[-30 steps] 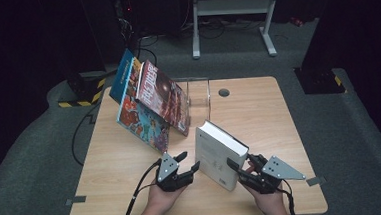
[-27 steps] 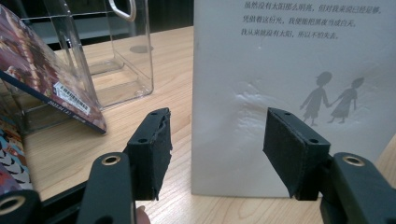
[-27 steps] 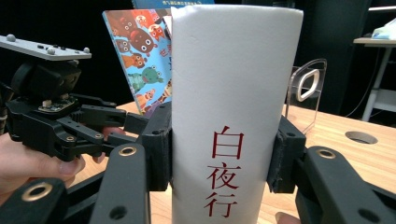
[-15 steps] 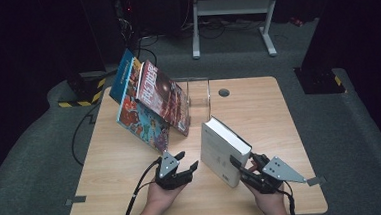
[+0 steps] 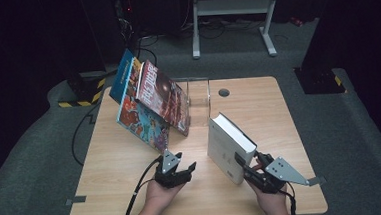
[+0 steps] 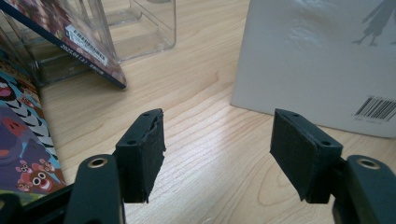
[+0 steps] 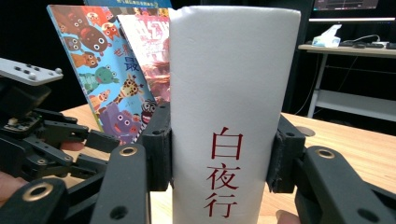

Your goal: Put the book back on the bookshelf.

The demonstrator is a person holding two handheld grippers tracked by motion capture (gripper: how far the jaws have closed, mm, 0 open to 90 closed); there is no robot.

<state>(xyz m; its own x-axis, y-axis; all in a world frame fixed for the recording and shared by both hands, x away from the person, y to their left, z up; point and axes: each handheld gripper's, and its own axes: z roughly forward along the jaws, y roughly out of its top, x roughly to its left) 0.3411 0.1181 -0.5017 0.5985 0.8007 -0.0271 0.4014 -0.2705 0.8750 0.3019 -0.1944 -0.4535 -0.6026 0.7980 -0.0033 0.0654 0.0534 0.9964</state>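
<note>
Ideally the right gripper (image 7: 219, 158), clamped on the white book (image 5: 229, 147), keeps it upright while the left gripper (image 6: 217, 154), jaws just widening and empty, waits beside it.

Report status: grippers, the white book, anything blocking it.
Right gripper clamped on thick white hardcover book, standing upright on table. Left gripper empty, jaws just been opening. Leaning colourful picture books close on its left.

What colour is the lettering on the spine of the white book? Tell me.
Red, on the white book spine; clearest in the right gripper view.
</note>
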